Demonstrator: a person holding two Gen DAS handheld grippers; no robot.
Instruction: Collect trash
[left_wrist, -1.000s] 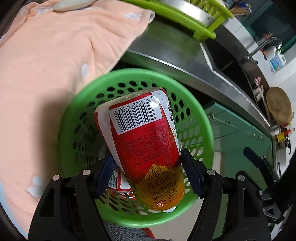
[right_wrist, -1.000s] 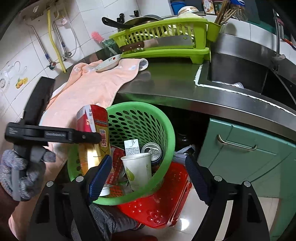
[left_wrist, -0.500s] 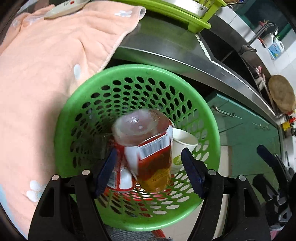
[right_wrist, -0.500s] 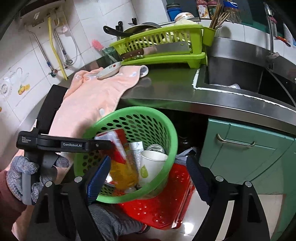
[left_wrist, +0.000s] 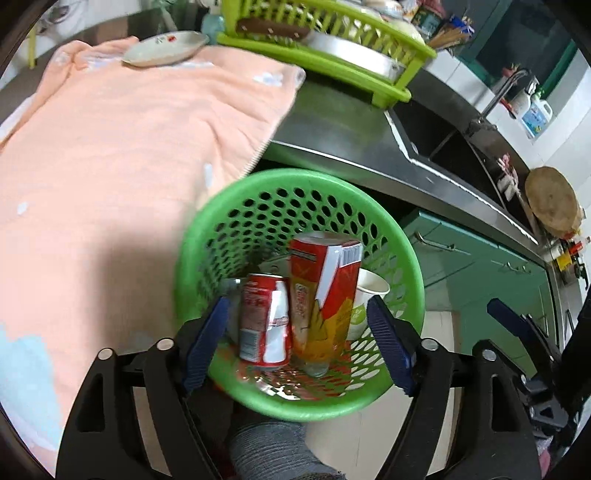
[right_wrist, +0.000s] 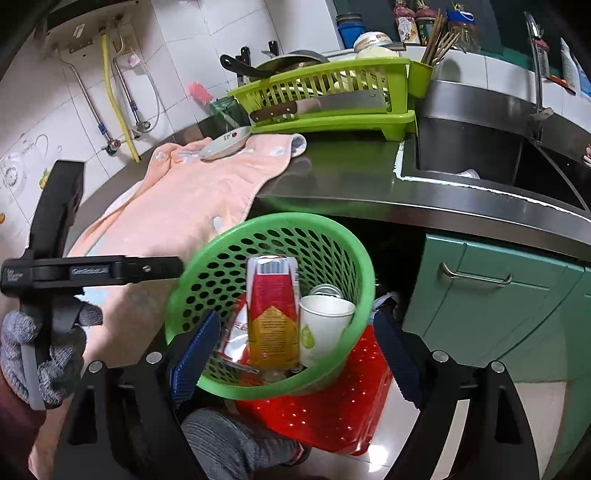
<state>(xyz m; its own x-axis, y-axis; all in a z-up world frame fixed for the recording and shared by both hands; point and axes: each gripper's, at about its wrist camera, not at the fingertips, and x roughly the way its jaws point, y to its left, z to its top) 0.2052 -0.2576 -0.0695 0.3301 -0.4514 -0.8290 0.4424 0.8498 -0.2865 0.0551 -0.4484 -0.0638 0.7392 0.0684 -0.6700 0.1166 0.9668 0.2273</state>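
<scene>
A green perforated basket (left_wrist: 402, 251) hangs below the counter edge; it also shows in the right wrist view (right_wrist: 360, 266). Inside it stands a red and yellow drink bottle (left_wrist: 323, 291), neck down, also in the right wrist view (right_wrist: 273, 314). Beside it lie a red can (left_wrist: 264, 325) and a white paper cup (left_wrist: 367, 306), the cup also in the right wrist view (right_wrist: 321, 328). My left gripper (left_wrist: 295, 347) is open and empty above the basket. My right gripper (right_wrist: 295, 358) is open and empty, with the basket showing between its fingers.
A peach towel (left_wrist: 122, 155) covers the steel counter (right_wrist: 351, 173) on the left, with a small dish (left_wrist: 164, 53). A lime dish rack (right_wrist: 332, 99) holds a knife. A sink (right_wrist: 480, 147) is right, green cabinets (right_wrist: 498, 302) below. A red crate (right_wrist: 332, 406) sits under the basket.
My left gripper let go of the drink bottle. The bottle dropped into the basket and now stands neck down. The left gripper has drawn back and up.
</scene>
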